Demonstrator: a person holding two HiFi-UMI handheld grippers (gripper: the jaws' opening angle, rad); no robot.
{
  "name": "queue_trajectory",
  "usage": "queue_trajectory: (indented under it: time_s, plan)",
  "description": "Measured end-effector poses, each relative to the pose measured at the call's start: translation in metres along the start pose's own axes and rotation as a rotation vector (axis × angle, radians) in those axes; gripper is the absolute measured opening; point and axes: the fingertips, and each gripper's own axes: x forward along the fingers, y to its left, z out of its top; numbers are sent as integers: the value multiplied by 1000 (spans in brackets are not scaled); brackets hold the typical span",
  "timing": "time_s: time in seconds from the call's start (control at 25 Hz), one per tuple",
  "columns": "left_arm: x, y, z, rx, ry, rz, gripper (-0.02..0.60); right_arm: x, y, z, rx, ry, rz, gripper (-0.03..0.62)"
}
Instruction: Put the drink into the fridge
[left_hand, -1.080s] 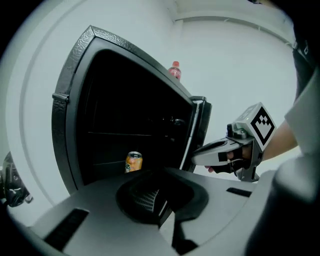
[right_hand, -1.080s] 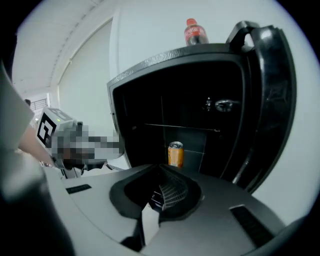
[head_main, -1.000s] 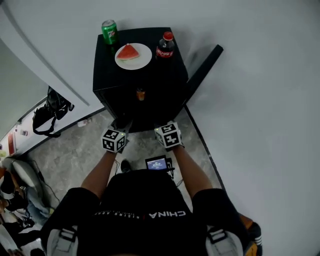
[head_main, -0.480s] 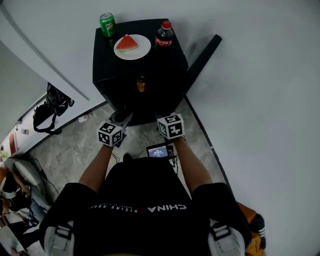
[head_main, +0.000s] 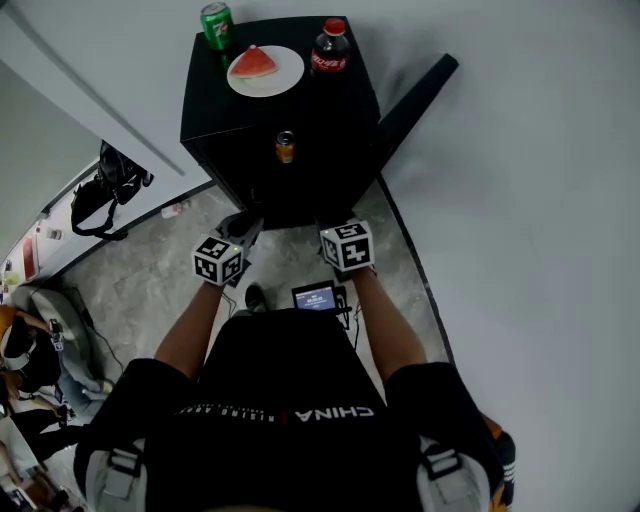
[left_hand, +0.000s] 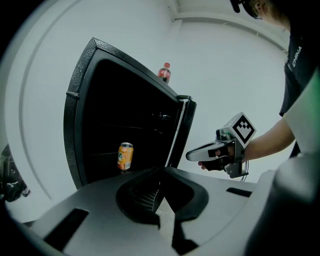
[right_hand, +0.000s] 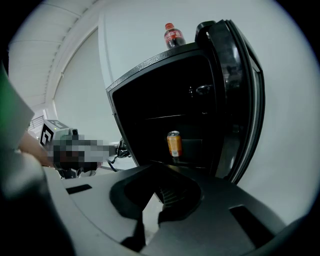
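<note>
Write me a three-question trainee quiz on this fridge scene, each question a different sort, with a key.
1. True or false: the fridge has its door shut.
2. Multiple choice: what lies on the plate on top of the fridge? A) a watermelon slice B) a sandwich C) an apple
3. Fill the blank: the drink standing inside the fridge is an ______ can.

Key
1. False: the door stands open.
2. A.
3. Orange: the orange can stands inside.
</note>
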Motion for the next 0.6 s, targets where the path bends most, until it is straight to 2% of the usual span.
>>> queue_trajectory:
  time_s: [0.24, 0.4, 0.6]
  plan:
    - [-16, -11, -28, -64, 16, 66, 12, -5, -6, -31, 17, 41, 22, 14]
    - [-30, -13, -41, -70, 19, 68, 12, -13, 1, -47, 49, 39, 3, 14]
    - [-53, -17, -37, -42, -11, 40, 12, -27, 22, -55, 61, 26, -31, 14]
